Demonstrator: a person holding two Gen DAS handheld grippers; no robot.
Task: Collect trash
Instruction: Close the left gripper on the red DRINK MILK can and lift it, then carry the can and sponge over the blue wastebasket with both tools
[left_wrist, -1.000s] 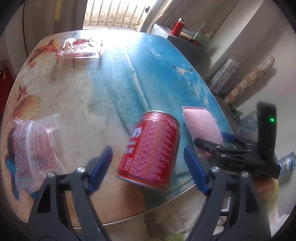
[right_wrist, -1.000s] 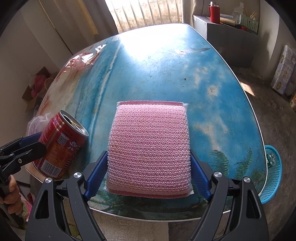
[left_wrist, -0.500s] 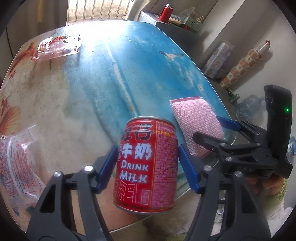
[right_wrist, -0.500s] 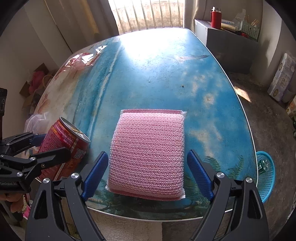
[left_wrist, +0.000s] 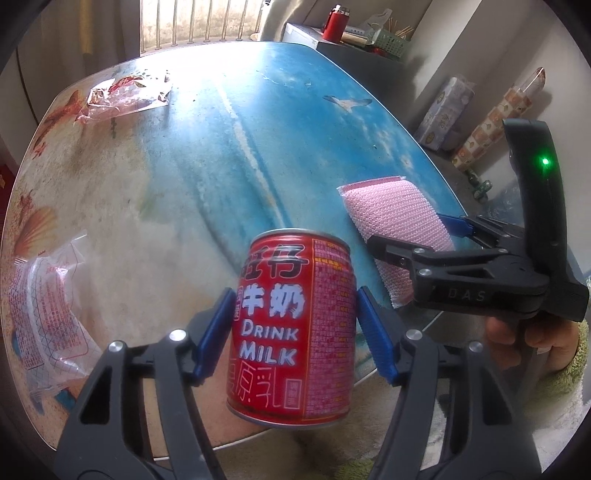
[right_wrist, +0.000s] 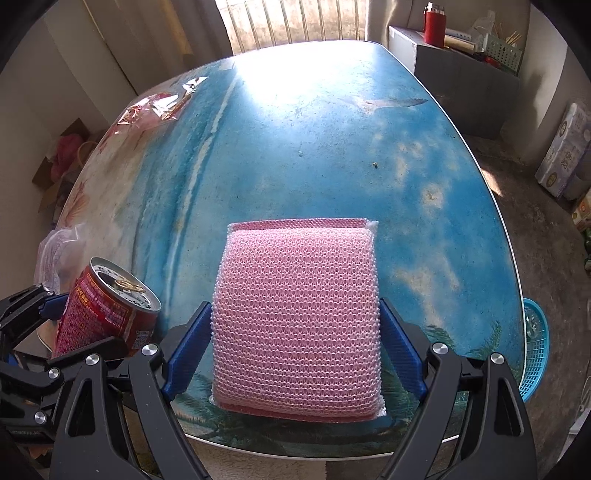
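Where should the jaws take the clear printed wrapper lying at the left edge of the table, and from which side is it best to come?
Likely at the crinkled raised edge of the clear printed wrapper, coming from above. It lies flat and thin on the table, so a level approach from the side finds nothing to pinch.

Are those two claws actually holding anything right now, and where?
The left gripper clamps the red milk drink can by its sides. The right gripper straddles the pink mesh sponge; grip unclear.
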